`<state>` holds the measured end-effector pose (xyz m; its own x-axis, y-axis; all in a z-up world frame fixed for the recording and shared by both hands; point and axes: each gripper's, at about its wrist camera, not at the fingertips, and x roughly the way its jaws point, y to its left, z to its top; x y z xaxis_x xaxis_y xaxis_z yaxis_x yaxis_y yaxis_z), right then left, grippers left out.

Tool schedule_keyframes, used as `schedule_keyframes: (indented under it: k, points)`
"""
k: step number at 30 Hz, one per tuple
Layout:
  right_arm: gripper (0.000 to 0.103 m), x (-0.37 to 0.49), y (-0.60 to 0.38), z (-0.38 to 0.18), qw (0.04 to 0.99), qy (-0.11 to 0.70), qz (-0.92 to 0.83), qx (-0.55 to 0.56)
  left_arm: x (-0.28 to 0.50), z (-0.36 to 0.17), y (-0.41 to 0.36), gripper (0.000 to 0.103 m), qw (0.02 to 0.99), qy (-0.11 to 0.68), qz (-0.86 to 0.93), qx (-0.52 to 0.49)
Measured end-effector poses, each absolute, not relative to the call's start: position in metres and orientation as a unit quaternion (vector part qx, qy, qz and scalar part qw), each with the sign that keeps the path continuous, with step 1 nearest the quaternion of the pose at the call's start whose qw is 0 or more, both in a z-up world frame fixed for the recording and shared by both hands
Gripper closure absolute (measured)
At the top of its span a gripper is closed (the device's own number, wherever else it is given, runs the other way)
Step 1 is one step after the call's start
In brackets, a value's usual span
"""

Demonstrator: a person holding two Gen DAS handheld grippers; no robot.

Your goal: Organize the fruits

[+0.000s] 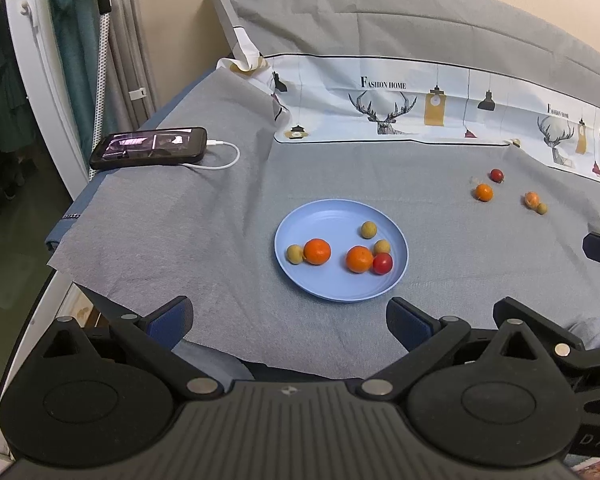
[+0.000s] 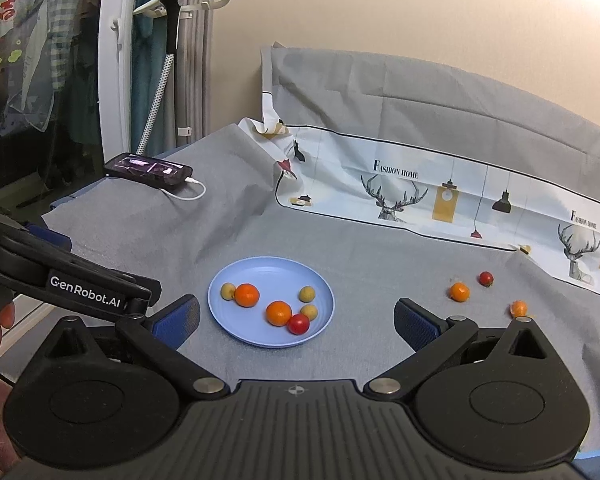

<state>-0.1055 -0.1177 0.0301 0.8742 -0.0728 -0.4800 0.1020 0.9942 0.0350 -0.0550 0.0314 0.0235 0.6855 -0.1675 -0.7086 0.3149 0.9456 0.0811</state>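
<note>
- While both sets of tongs hang over the near edge of the bench, the left tongs [image 1: 288,320] stand wide apart with nothing between them, and the right tongs [image 2: 296,320] are just as wide and hold nothing.
- A blue plate [image 1: 332,216] sits in the middle of the grey cloth [image 1: 180,208], just beyond the tongs.
- On the plate lie two small oranges [image 1: 317,251], three yellowish-green fruits [image 1: 368,229] and one red cherry tomato [image 1: 382,263]; the tomato touches the right-hand orange.
- Well to the right of the plate, loose on the cloth, lie an orange [image 1: 483,192] with a second red tomato [image 1: 497,175] just beyond it.
- Further right, another orange fruit [image 1: 531,199] touches a small green one [image 1: 542,208].
- At the far left a phone [image 1: 150,148] lies on the cloth with a white cable [image 1: 228,158] plugged in.
- A patterned sheet printed with deer [image 1: 380,96] runs along the far side.
</note>
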Motion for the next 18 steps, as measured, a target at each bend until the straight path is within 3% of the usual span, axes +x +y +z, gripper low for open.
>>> schedule_keyframes:
  k: [18]
  points:
    - [0.001,-0.081,-0.129,0.012,0.958,0.282,-0.041,0.046,-0.029,0.009,0.023,0.0,0.903,0.397,-0.119,0.112]
